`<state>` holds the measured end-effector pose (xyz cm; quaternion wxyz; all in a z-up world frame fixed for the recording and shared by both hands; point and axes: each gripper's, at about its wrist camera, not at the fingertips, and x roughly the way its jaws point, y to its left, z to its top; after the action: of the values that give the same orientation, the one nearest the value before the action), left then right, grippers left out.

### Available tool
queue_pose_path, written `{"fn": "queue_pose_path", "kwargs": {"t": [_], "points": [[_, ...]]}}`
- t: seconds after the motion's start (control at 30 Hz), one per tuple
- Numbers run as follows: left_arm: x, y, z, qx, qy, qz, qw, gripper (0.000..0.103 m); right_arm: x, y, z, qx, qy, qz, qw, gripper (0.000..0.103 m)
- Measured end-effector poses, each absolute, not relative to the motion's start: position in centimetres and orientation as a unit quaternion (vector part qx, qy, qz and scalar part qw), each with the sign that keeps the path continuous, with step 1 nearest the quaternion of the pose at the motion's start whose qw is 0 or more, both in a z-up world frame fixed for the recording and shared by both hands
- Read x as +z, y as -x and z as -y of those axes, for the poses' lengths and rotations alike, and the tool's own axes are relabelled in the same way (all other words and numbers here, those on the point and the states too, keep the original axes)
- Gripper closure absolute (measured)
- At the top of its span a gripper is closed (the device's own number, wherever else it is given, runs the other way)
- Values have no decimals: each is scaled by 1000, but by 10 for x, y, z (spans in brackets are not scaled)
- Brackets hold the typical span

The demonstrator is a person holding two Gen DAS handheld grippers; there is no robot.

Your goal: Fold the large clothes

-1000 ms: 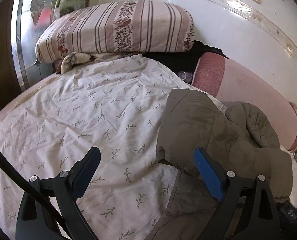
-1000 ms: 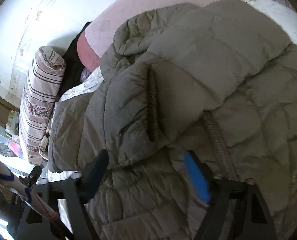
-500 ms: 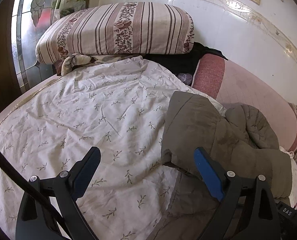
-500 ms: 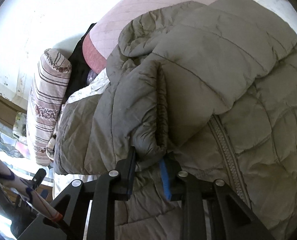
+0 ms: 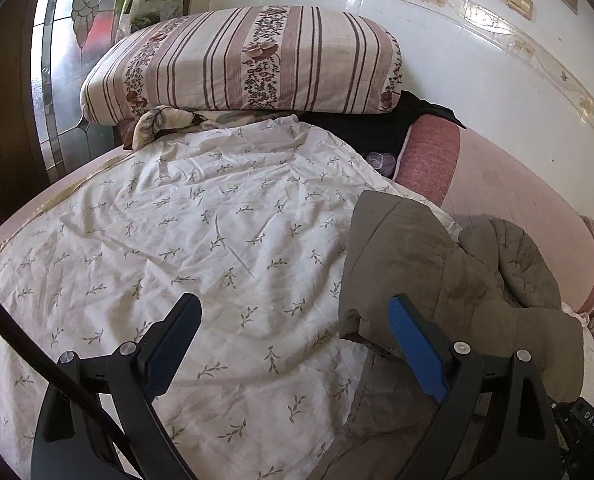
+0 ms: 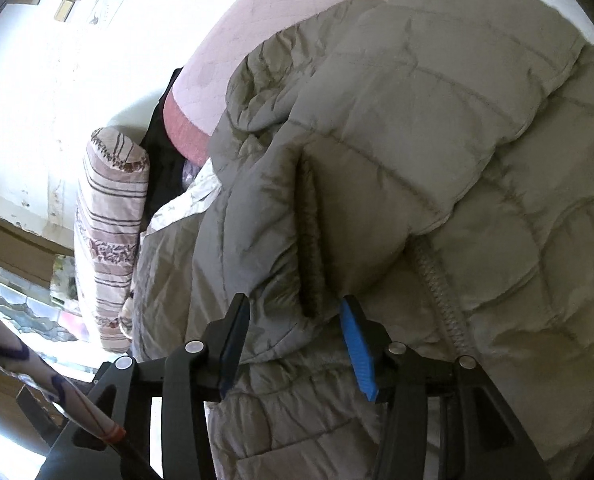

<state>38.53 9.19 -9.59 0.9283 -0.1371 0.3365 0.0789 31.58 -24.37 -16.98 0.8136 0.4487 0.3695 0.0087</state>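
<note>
A large olive-grey quilted puffer jacket [image 6: 437,152] lies bunched on the bed and fills the right wrist view. It also shows at the right of the left wrist view [image 5: 429,264]. My right gripper [image 6: 293,312] is open, its jaws on either side of a folded sleeve end [image 6: 273,240] with a ribbed cuff, which sits between them. My left gripper [image 5: 293,316] is open and empty above the white leaf-print sheet [image 5: 185,232], its right finger close to the jacket's near edge.
A striped floral pillow [image 5: 249,60] lies at the head of the bed. A pink mattress pad [image 5: 509,192] runs along the white tiled wall [image 5: 477,60]. A dark garment [image 5: 377,128] lies below the pillow. A stained-glass door [image 5: 69,40] stands at the left.
My right gripper closed on the sleeve end half a second ago and has now opened partly, with the sleeve still between its jaws. My left gripper stayed open and barely moved.
</note>
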Motion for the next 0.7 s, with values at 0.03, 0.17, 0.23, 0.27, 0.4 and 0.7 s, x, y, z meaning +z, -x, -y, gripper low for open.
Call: {"fn": "queue_pose_path", "kwargs": {"t": [0.03,0.17,0.23,0.27,0.4,0.7], "points": [[-96,-385,-92,79,137,-336,928,9,-170,-317,240,14,-454,-371,810,51],[-94,-384,-94,80,138,-333,929,9,-165,-319,225,17,-441,-370,818,47],[-94,-384,-95,80,140,-333,929,9,-166,-320,225,10,-439,-368,820,46],[-94,-384,-96,80,141,-333,929,9,-167,-321,227,5,-440,-368,819,46],[-93,-383,-97,77,144,-332,929,9,-173,-332,231,6,-425,-385,819,80],[-95,-387,-99,68,157,-340,925,9,-103,-311,251,-68,-273,-323,904,85]]}}
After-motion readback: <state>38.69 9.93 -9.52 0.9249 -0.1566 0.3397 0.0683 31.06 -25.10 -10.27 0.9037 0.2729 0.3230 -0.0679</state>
